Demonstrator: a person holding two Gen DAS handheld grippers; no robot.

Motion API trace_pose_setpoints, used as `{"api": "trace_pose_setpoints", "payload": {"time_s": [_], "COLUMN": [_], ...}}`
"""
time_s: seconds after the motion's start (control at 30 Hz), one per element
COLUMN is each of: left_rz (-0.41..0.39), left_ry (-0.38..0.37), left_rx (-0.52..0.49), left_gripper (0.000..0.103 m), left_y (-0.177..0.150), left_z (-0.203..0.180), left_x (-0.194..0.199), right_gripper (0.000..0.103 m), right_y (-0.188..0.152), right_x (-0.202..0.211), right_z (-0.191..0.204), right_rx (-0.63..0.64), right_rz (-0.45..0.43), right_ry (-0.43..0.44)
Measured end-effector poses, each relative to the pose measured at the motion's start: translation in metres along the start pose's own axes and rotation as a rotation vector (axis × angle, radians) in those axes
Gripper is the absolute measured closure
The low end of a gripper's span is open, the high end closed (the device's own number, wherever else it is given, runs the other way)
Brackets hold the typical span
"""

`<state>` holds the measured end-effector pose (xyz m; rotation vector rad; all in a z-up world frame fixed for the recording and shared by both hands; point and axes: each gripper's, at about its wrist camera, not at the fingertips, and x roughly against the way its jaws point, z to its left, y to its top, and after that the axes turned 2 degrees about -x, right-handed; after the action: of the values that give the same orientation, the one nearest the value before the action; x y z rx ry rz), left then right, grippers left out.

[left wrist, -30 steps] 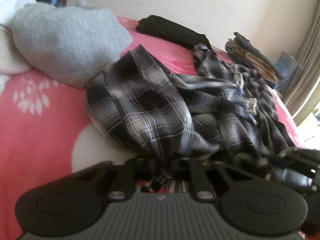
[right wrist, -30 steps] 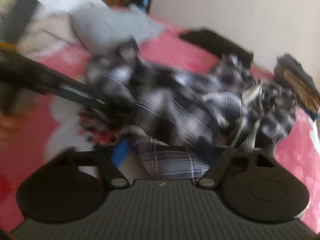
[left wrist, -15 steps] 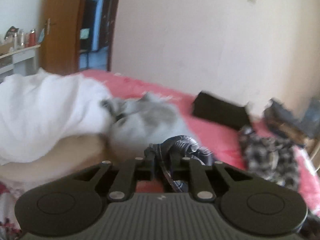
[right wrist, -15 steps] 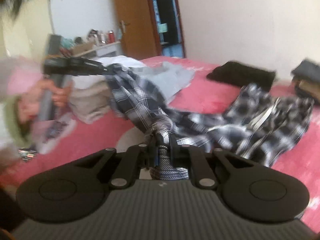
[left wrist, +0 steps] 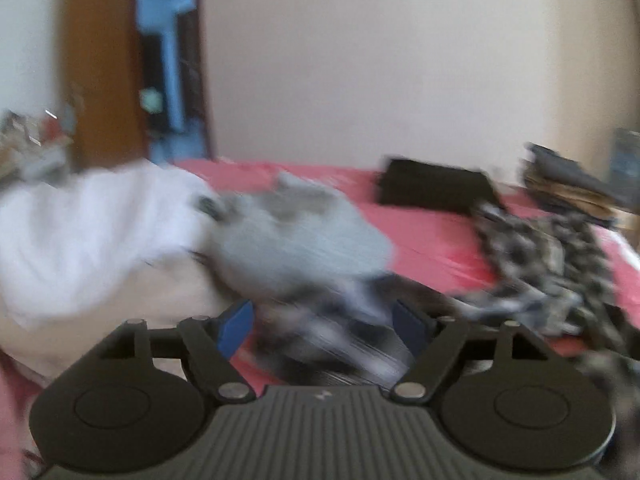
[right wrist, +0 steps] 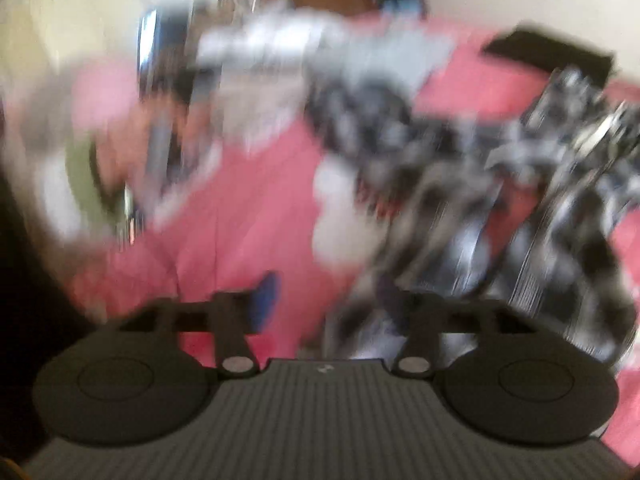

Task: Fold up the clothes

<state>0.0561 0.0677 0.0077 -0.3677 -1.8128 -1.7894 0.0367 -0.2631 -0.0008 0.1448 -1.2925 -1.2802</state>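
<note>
Both views motion-blurred. Left hand-held gripper (left wrist: 326, 326) spread wide, blue pads apart, plaid shirt (left wrist: 548, 256) bunched between them but unclamped. Right hand-held gripper (right wrist: 332, 300) also wide, shirt (right wrist: 480, 184) beside its right finger, loose. Shirt sprawls crumpled across bed (left wrist: 432, 232) middle toward right edge, not flat, so likely needs spreading. Grey garment (left wrist: 304, 236), white pile (left wrist: 88, 228) at left edge; black folded piece (left wrist: 432, 188) at far edge.

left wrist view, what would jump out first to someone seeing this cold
The plaid shirt sprawls across the pink bed, from the right side down to the open left gripper. Behind it sits a grey garment beside a white heap on the left. A folded black garment lies flat near the wall.
</note>
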Motion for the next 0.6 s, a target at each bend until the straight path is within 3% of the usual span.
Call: {"api": "trace_pose_setpoints", "payload": {"time_s": [0.03,0.1,0.2,0.27,0.3,0.4,0.53,0.6], "left_rz": [0.038,0.113,0.206,0.237,0.238,0.242,0.256,0.262], "left_ry": [-0.051,-0.15,-0.228,-0.239,-0.247,-0.27,-0.3,-0.315], "left_rx": [0.005,0.015,0.009,-0.003,-0.004,-0.005,-0.018,-0.024], "left_gripper": [0.025,0.025,0.026,0.026,0.026,0.026,0.027,0.027], "left_y": [-0.004,-0.012,-0.028,-0.036,-0.038,-0.041,-0.043,-0.044], "left_z": [-0.008,-0.025,-0.05,-0.057,-0.056,-0.053,-0.058,-0.06], "left_x": [-0.004,-0.011,-0.021,-0.024,-0.023,-0.02,-0.025,-0.028], "right_gripper": [0.013,0.011,0.01,0.027,0.06,0.089,0.094,0.094], "right_y": [0.007,0.02,0.032,0.028,0.021,-0.001,-0.03,-0.045], "right_x": [-0.001,-0.008,-0.059,-0.094,-0.105,-0.109,-0.096,-0.086], "right_z": [-0.007,-0.021,-0.047,-0.062,-0.064,-0.048,-0.013,0.008], "right_rx": [-0.028,-0.08,-0.158,-0.216,-0.229,-0.236,-0.257,-0.233], "right_rz": [-0.054,-0.135,-0.072,0.037,0.09,0.118,0.177,0.233], "right_ry": [-0.01,-0.057,-0.273,-0.333,-0.318,-0.28,-0.161,-0.008]}}
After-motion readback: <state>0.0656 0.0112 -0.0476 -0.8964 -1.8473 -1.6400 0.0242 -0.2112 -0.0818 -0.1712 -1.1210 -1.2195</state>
